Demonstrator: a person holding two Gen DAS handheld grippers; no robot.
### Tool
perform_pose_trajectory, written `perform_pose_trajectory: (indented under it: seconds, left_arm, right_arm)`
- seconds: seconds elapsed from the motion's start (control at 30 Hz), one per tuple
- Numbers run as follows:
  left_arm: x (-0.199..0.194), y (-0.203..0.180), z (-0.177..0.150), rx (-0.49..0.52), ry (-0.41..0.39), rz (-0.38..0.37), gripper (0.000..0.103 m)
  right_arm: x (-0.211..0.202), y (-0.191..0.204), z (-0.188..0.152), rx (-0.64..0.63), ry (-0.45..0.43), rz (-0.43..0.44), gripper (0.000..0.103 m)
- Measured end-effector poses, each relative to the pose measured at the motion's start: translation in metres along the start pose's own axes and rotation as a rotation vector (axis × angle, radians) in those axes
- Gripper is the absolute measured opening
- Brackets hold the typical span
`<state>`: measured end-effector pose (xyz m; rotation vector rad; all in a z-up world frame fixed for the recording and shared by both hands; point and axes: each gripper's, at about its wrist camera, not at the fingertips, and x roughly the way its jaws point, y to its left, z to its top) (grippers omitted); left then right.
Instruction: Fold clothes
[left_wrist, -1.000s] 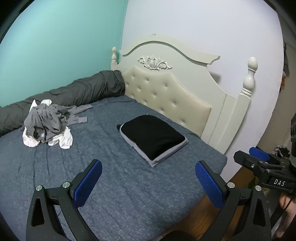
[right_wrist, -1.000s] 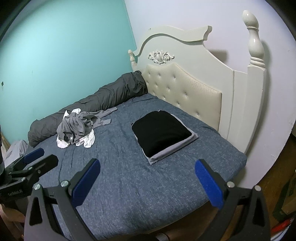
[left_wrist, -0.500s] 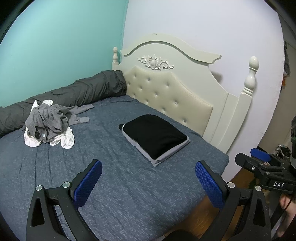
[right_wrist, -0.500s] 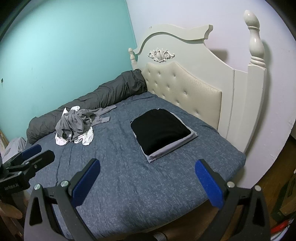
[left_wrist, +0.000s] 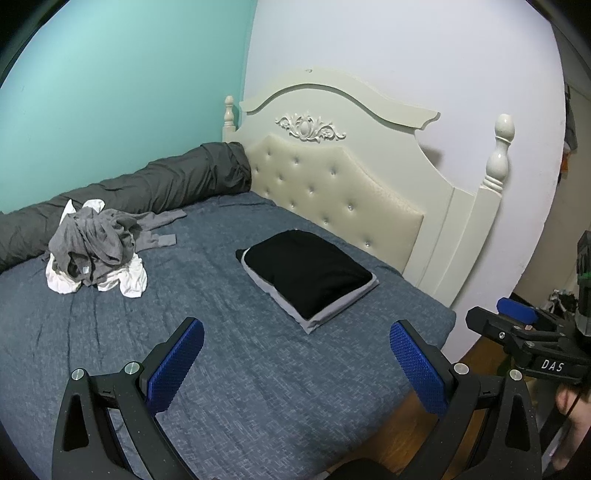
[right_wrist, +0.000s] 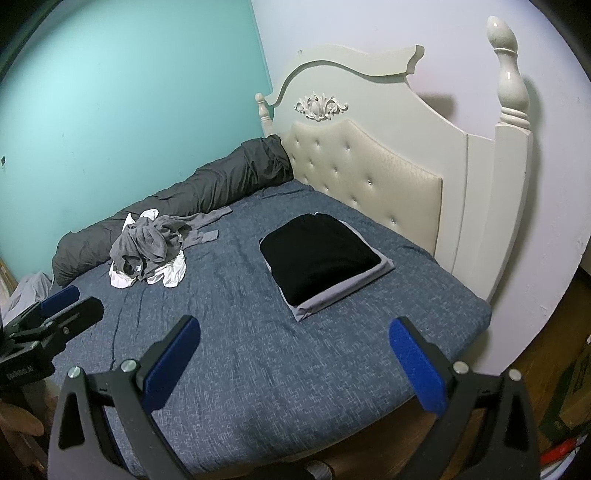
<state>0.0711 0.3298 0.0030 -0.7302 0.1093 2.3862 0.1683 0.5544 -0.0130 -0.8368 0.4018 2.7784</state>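
Hovering wide-jawed and empty over the bed (left_wrist: 258, 369), the left gripper (left_wrist: 295, 362) and right gripper (right_wrist: 293, 360) sit well apart from the crumpled clothes pile (left_wrist: 96, 247) by the dark roll, so a careless grab risks snagging tangled layers or nudging the folded stack (left_wrist: 308, 273).

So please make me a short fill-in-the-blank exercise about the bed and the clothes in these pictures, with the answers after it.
1. The folded black garment lies on top of a folded ______ garment.
2. The crumpled pile of clothes holds grey pieces and ______ ones.
3. Both the left gripper and the right gripper are ______ and hold nothing.
4. The rolled dark grey blanket lies along the ______ wall.

Missing words: grey; white; open; turquoise
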Motion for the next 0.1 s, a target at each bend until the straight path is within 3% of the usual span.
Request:
perform_pose_trajectory:
  seconds: [0.1]
  left_arm:
    - [-0.0001, -0.0005, 0.0001, -0.001, 0.001, -0.002, 0.103]
  right_arm:
    - [0.0001, 0.0000, 0.0003, 0.002, -0.001, 0.000, 0.103]
